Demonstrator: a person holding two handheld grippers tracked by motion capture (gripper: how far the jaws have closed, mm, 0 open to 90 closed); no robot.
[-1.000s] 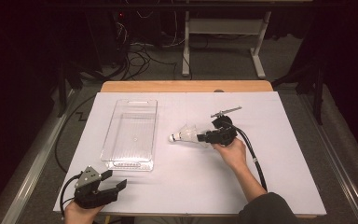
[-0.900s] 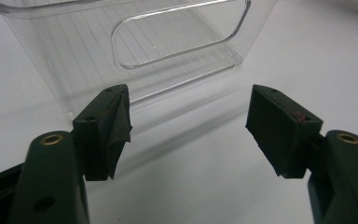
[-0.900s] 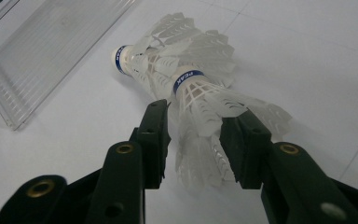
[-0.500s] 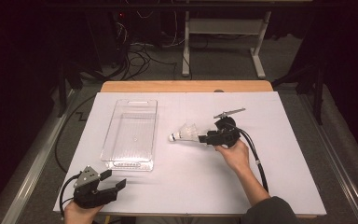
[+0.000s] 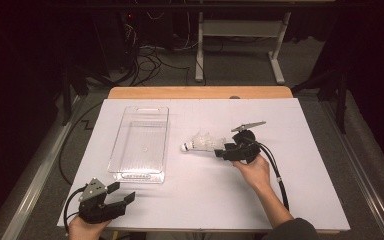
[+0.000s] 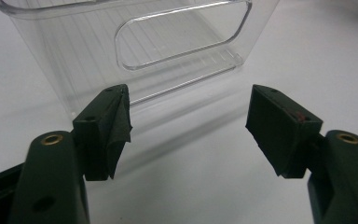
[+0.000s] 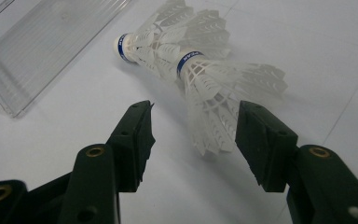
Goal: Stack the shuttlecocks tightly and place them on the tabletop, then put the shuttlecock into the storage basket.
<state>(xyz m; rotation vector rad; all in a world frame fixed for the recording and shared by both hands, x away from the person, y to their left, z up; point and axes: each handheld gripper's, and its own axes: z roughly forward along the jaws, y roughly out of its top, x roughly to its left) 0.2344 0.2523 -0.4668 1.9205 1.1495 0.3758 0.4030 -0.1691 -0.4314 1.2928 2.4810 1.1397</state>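
Standing beside the table, I see the right gripper [image 5: 221, 150] lying low on the white table [image 5: 300, 200], with its jaws pointing to the person's left, toward the shuttlecocks [image 5: 201, 143]. They are two white shuttlecocks, one pushed into the other, and they lie on their side between this gripper and the clear plastic bin [image 5: 141, 143]. Their long axis runs almost in one line with the gripper: the cork end points to the bin, and the open feather skirt points back into the jaws. In the right gripper view, the right gripper [image 7: 193, 128] stands spread; its jaws have just been opening, and the tip of the feather skirt [image 7: 214, 126] sits between them near the right pad, but I see no pressing on it. So I judge the shuttlecocks are lying free on the table, not pinched.

The left gripper [image 5: 120, 196] rests at the near left corner, also spread and holding nothing; it faces the short wall of the bin [image 6: 135, 51] with the handle cutout. It is well apart from the shuttlecocks. The right hand [image 5: 252, 172] is clearly the nearer one, so any coming grasp belongs to it, and the bin lies just beyond the cork end.
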